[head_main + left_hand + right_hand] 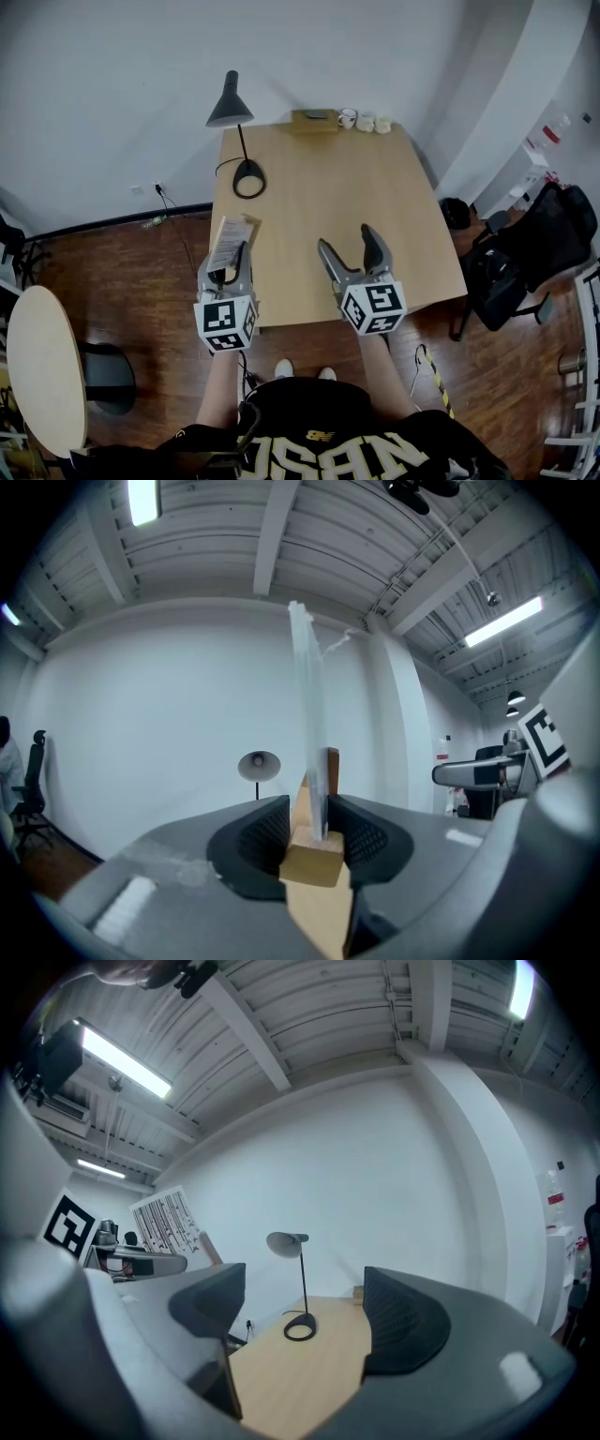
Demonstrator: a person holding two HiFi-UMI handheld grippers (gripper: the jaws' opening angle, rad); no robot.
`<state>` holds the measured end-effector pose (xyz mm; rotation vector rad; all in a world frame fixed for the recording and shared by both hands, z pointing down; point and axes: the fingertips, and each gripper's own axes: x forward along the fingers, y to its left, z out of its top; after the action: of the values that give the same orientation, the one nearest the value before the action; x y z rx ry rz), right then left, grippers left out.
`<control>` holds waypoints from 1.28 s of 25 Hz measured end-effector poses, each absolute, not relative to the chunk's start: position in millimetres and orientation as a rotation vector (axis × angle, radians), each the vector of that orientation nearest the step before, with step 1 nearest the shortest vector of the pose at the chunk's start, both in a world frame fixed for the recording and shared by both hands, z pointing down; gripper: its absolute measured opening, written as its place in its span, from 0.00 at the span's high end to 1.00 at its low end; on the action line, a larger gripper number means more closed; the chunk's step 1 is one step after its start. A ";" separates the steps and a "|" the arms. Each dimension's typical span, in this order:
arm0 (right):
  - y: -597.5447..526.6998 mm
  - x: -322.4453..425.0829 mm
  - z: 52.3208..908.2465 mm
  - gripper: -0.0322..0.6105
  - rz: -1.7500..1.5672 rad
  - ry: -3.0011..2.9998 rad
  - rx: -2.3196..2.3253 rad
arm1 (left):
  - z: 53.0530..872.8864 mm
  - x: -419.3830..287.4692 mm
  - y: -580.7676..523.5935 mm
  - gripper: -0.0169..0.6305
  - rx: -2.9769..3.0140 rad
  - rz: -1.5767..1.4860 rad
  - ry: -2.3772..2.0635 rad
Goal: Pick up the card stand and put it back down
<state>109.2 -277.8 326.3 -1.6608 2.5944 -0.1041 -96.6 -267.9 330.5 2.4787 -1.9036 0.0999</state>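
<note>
Stand | light, stiff, clear panel likely fragile; grip wood base | left gripper clamped on base, near left | right gripper wide, empty

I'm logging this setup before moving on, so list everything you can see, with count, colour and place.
Table: one, light wood, centre, against the wall.
Lamp: one, black, table's far left.
Box: one, tan, table's far edge.
Mug: one, white, right of the box.
Small items: two, pale, right of the mug; too small to identify.
Card stand: one, wood base with clear panel, at the table's near left edge.
Round table: one, pale, on the floor at left.
Chair: one, black, right of the table.
Left tool: one, grey, shut on the card stand's base.
Right tool: one, grey, open and empty, over the table's near edge.
</note>
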 end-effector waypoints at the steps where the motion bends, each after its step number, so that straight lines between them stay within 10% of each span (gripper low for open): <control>1: -278.0 106.6 327.6 0.34 -0.107 2.606 -1.654 | 333.5 -98.4 -267.4 0.77 2.475 0.112 -1.896; 32: -280.4 72.7 378.6 0.35 -0.258 2.750 -1.585 | 388.0 -184.4 -284.7 0.77 2.429 0.413 -1.807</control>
<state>72.7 -280.4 378.6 -1.5846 2.7496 -0.2580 -184.4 -284.7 388.0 2.4290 -1.8068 0.4126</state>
